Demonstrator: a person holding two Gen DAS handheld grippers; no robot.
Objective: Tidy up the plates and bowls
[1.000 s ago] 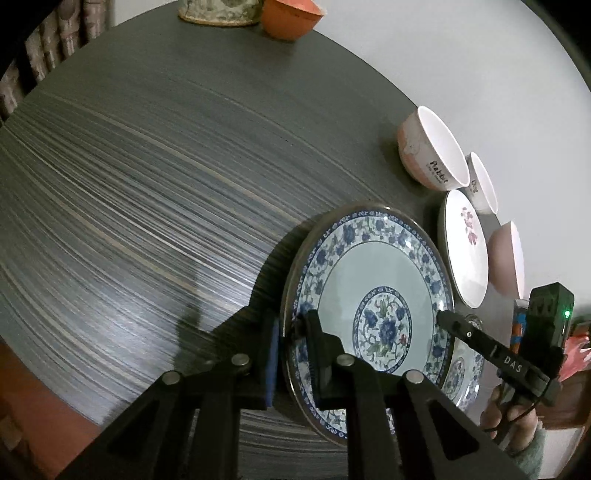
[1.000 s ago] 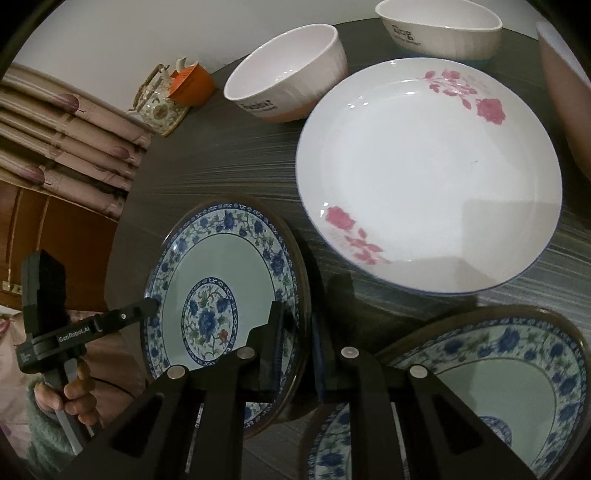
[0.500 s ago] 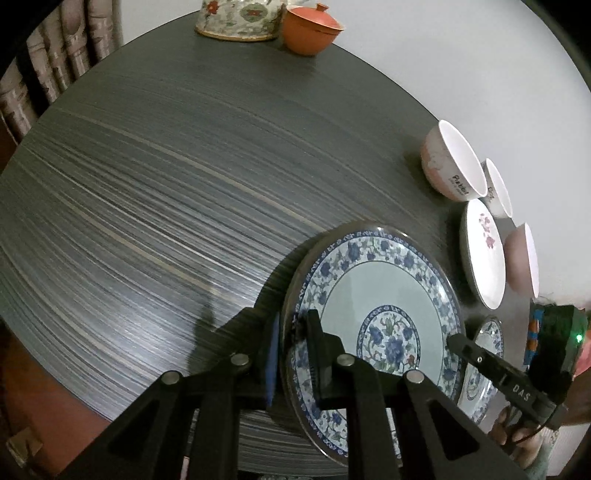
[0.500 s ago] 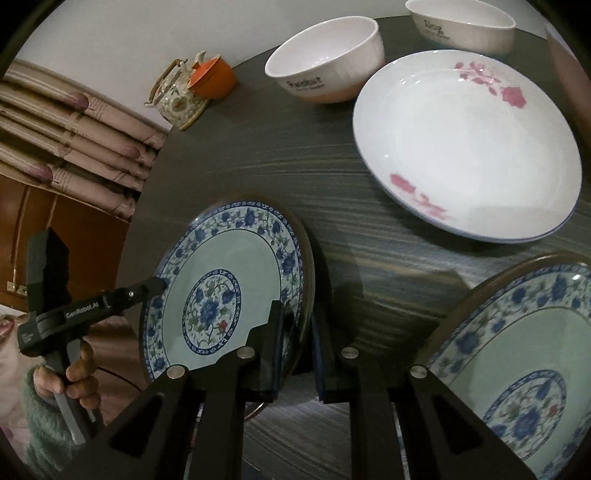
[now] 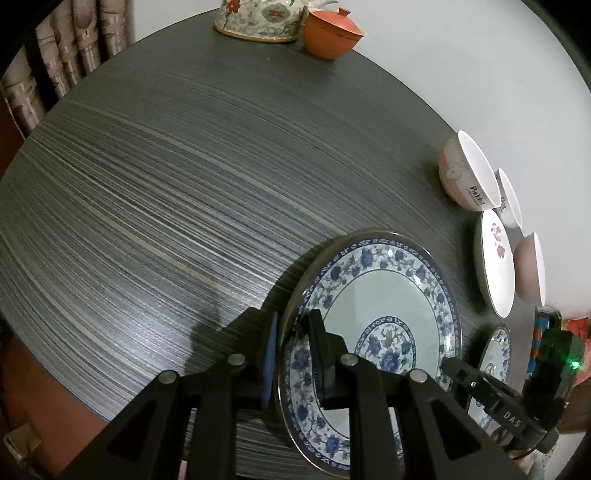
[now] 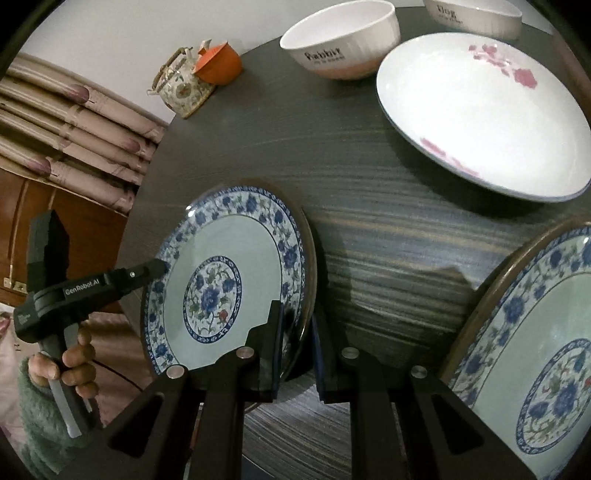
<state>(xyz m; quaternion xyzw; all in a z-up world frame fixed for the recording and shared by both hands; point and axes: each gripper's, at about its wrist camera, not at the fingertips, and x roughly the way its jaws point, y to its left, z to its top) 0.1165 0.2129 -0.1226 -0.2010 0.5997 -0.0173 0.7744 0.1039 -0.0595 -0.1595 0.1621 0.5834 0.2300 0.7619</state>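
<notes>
Both grippers hold the same blue-and-white plate [image 5: 384, 302] by opposite edges, close over the dark striped tabletop [image 5: 166, 192]. The left gripper [image 5: 291, 354] straddles the plate's left rim, one finger under it and one on the patterned border; its jaws have just been opening slightly, with the rim between them, and the blue pad looks just off the rim. The right gripper [image 6: 297, 347] is nearly closed, its pads pinching the plate's right rim [image 6: 303, 266].

In the right wrist view, the plate sits near the tabletop's near edge, and a hand [image 6: 70, 365] in a green fuzzy sleeve grips the left gripper's handle. A second blue-and-white plate [image 6: 532, 332] lies to the right, close by. Farther off sit a white plate with pink flowers [image 6: 476, 114], a white bowl lettered in black [image 6: 340, 40] and another lettered bowl [image 6: 476, 16]. At the far edge stand a floral teapot [image 6: 183, 86] and an orange lidded cup [image 6: 219, 64].
</notes>
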